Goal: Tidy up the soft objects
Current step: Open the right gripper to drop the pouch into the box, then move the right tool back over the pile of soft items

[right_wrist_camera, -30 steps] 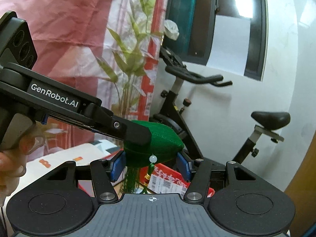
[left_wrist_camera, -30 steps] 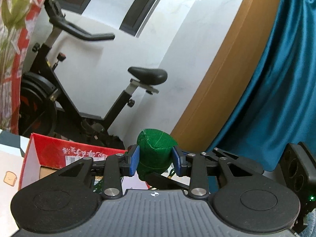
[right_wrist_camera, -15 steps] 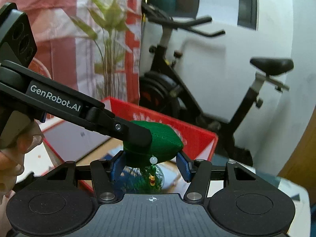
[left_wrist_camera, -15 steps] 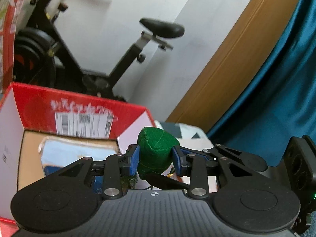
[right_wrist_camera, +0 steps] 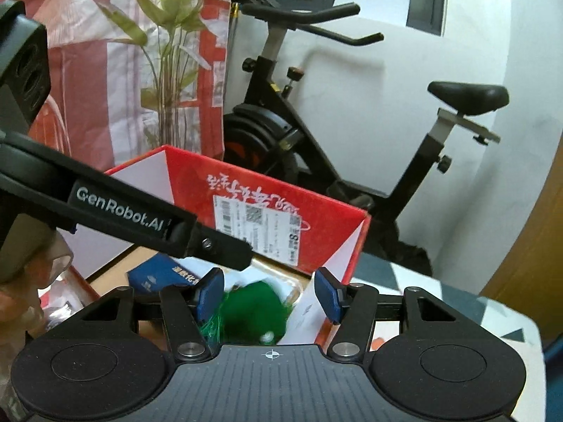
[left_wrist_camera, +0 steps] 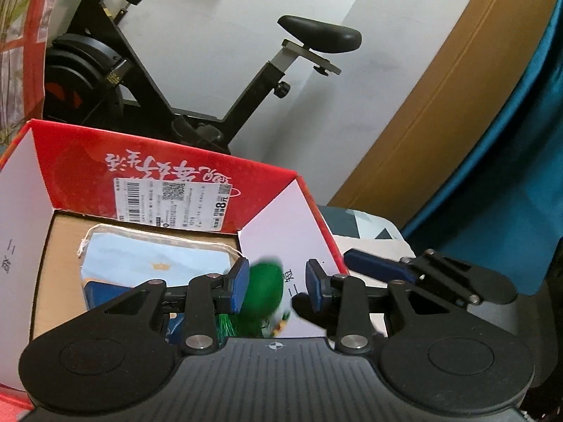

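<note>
From the left wrist camera, the left gripper [left_wrist_camera: 278, 283] points down into the open red box [left_wrist_camera: 169, 161]. Its jaws are partly open. The green soft thing [left_wrist_camera: 264, 295] sits low between them, close against the left pad. There is a clear gap to the right pad, so it is not squeezed. It is blurry, so I cannot be sure it touches that pad at all. It is over the inside of the box, beside a light blue pouch [left_wrist_camera: 158, 263] on the box floor.

From the right wrist camera, the right gripper [right_wrist_camera: 269, 293] is about half open and holds nothing. The green soft thing is below its jaws, a little to the left, with space on both sides. The left gripper's finger reaches in above it, apart from it. Both hands are about equally near. I think the thing is loose in the box, so the next move is to pull away.
</note>
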Available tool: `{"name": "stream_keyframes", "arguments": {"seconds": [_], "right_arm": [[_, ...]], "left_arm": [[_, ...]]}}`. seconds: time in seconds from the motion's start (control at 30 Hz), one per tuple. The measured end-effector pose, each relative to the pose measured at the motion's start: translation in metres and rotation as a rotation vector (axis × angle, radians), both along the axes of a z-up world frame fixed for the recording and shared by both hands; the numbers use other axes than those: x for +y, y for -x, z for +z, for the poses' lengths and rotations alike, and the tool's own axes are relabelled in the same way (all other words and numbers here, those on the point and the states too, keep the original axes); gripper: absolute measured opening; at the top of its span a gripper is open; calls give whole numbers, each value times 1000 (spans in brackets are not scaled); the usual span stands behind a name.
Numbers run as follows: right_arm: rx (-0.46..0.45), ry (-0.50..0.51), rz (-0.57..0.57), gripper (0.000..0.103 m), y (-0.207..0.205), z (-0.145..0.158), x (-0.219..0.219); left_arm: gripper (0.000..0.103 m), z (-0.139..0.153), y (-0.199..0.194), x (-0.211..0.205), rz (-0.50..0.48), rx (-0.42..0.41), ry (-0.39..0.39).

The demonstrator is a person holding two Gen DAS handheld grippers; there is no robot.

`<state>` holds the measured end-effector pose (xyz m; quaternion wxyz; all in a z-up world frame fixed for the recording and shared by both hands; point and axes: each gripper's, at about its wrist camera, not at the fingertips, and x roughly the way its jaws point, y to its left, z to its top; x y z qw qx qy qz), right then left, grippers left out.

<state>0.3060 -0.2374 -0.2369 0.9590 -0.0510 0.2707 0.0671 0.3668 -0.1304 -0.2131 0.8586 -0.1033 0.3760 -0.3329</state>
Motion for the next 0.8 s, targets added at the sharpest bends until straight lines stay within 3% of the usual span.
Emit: {"name": "stream_keyframes", "arguments": {"seconds": [0.2,0.6,0.8], "right_arm": [[-20,-7,-13,54,12,8,-1],[-71,-133,-54,58,62,18,7],[-90,-209,-81,57,97,9,17]], "left_arm": [[37,10,12,17,16,-55,-25],[43,41,76,74,123,-239,-138],[43,34,109,102,159,-227,-167]]}}
